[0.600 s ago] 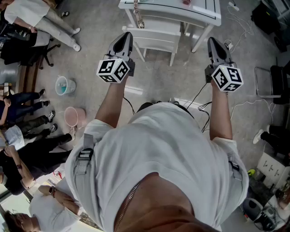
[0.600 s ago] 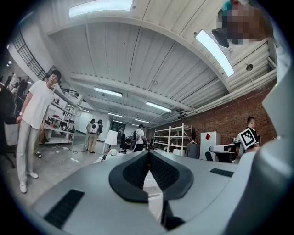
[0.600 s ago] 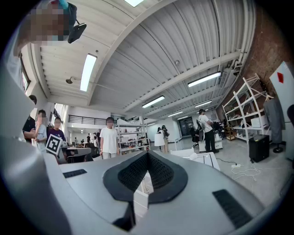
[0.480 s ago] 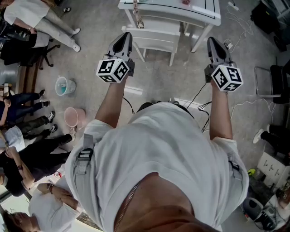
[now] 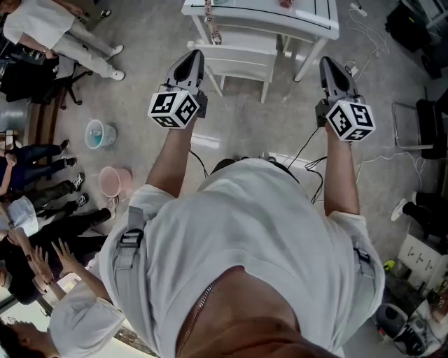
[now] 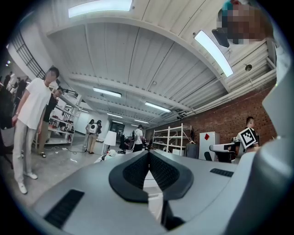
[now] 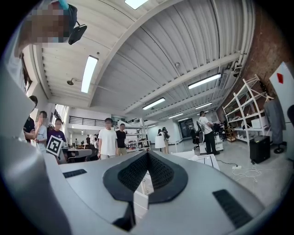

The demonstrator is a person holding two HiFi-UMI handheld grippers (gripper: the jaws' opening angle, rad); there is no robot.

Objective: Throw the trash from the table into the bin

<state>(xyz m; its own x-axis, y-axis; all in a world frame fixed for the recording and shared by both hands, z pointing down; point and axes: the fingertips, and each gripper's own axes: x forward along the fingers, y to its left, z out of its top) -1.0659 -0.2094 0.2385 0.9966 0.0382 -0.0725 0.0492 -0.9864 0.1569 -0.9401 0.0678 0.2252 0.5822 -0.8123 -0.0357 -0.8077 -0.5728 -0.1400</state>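
Bystanders (image 5: 42, 24), white chair (image 5: 241, 66), metal shelving (image 6: 173, 137)

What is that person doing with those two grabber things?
A person stands with a gripper in each hand, both held out level toward a white table ahead. The left gripper and the right gripper are both shut, with nothing between their jaws. No trash has been picked up yet.

**Table top mostly out of frame**

Head view: the table (image 5: 308, 29) at 12 o'clock is cut by the top edge, and the reddish bit (image 5: 285, 3) on it is too small to name. My torso (image 5: 245, 266) hides the floor from 5 to 7 o'clock. The people (image 5: 31, 155) at 9 o'clock are cut by the left edge. My left gripper (image 6: 148, 155) and right gripper (image 7: 147, 156), both closed tight, block most of the white shapes behind them; can't tell what those are.
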